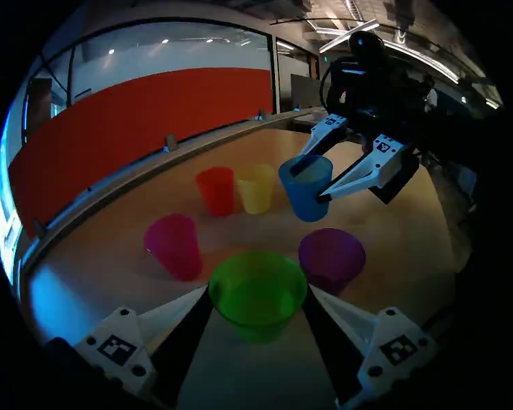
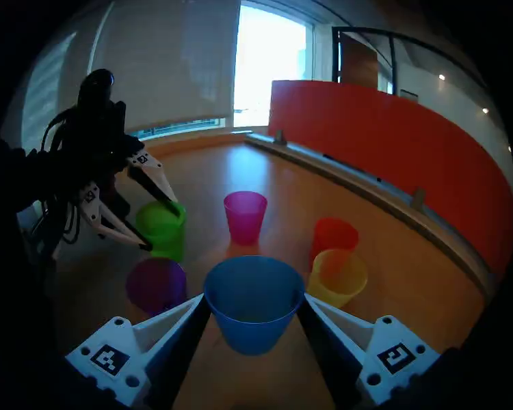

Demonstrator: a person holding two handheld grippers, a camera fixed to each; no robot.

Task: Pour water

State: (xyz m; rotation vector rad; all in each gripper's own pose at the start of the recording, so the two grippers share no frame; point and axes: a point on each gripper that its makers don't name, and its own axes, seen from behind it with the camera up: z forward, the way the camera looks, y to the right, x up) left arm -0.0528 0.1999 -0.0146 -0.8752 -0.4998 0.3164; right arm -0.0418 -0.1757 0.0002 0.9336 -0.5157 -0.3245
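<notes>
The fingers of your left gripper (image 1: 258, 290) squeeze the green cup (image 1: 256, 311), upright between them. The fingers of your right gripper (image 2: 254, 297) squeeze the blue cup (image 2: 253, 324), upright between them too.

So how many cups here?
6: green cup in the left gripper, blue cup in the right gripper; purple cup, pink cup, red cup and yellow cup stand on the table. None seems hidden.

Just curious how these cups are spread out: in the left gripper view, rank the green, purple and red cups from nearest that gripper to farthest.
1. green cup, held between the fingers of the left gripper.
2. purple cup, just behind it, to the right.
3. red cup, far back, left of centre.
</notes>
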